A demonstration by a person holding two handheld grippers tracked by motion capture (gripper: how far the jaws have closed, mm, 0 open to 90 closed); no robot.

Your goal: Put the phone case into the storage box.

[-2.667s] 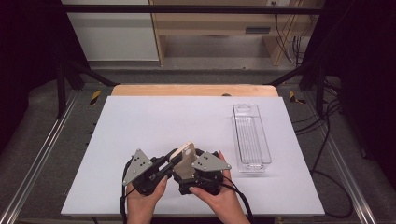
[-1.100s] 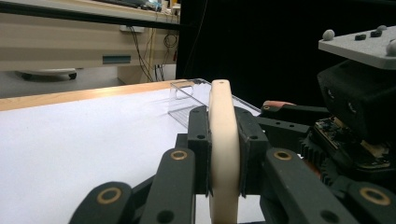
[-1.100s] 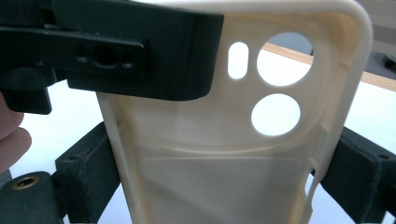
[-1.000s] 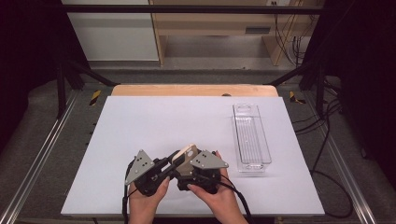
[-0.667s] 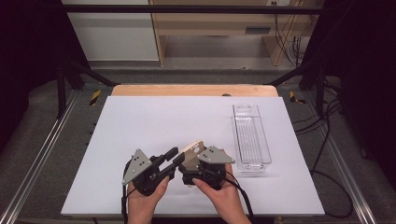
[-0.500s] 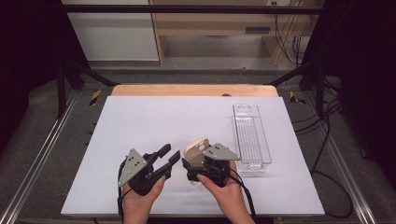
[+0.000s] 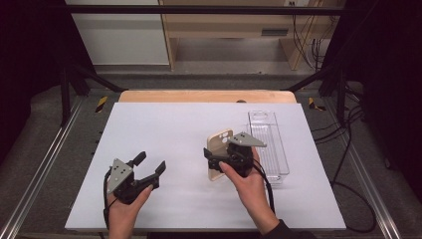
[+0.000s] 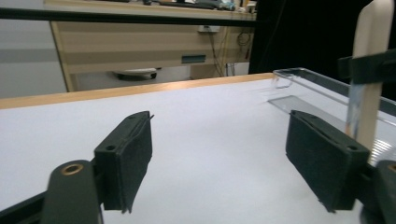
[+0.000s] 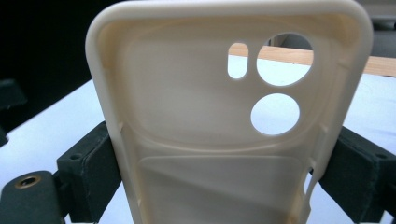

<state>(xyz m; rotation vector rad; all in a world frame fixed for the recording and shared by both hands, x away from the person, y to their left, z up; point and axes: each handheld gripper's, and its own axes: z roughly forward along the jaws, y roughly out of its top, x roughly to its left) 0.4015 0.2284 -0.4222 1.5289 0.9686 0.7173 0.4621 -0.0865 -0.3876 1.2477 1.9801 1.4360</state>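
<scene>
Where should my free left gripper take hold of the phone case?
Take the phone case by its long side edges, above the right gripper, coming in from the left gripper's side. It stands upright, clamped low across its width, so the camera-cutout end is free.

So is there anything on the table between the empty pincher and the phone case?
No. In the high view, only bare white table lies between the open left gripper and the phone case held by the right gripper.

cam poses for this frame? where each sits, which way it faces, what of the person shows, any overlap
High view: above the person's side, facing forward and down; both hands, left tool, right tool.
Left gripper view: on the left tool, jaws wide apart, facing the clear tray.
Right gripper view: on the right tool, facing the cream phone case.
Shared: phone case and tray show in high and left views.
</scene>
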